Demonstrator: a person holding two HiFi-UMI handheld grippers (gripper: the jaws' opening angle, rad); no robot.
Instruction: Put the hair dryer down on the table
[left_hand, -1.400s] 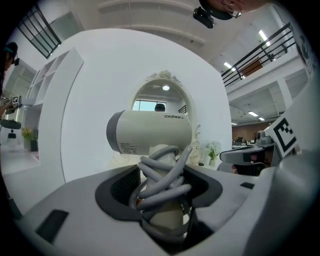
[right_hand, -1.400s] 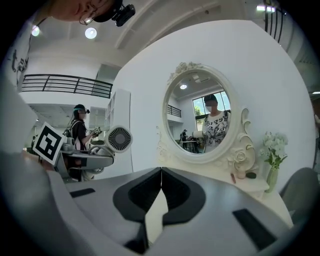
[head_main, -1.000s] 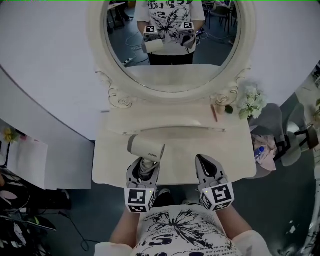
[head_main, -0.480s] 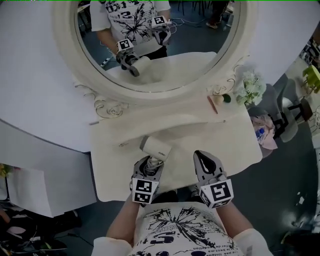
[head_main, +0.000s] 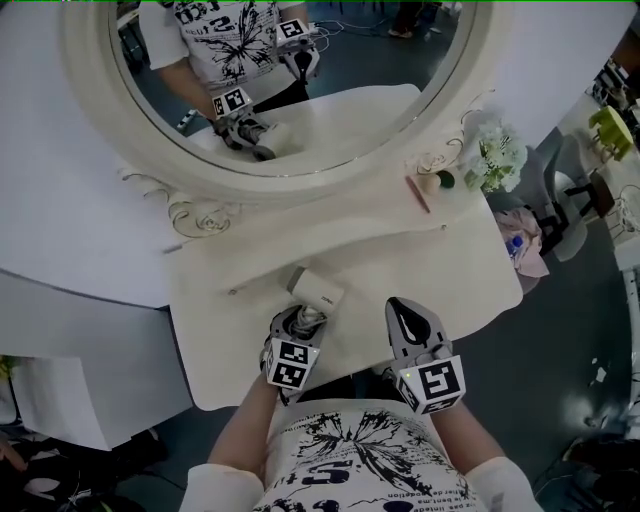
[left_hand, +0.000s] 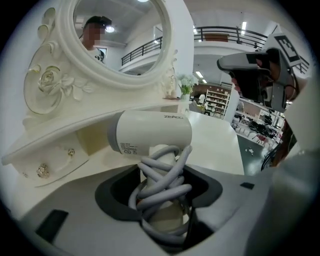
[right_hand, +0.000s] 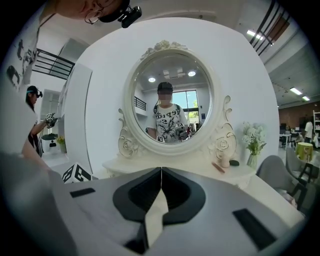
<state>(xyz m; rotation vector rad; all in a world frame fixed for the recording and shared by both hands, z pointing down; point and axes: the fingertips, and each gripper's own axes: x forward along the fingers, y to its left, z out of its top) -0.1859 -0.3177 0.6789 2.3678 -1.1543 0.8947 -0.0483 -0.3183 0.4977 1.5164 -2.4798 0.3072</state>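
Left gripper fingers clenched on hair dryer handle, mostly hidden under wound cord, barrel low over table, contact w/ it unclear; right gripper fingers pressed together, empty.

Ornate oval mirror, white wall, dark floor

hair dryer: smooth matt white plastic
cord: smooth grey, rubber-like
table: cream, satin-smooth paint
mirror frame, 12 o'clock: carved, glossy
right gripper: matt grey plastic
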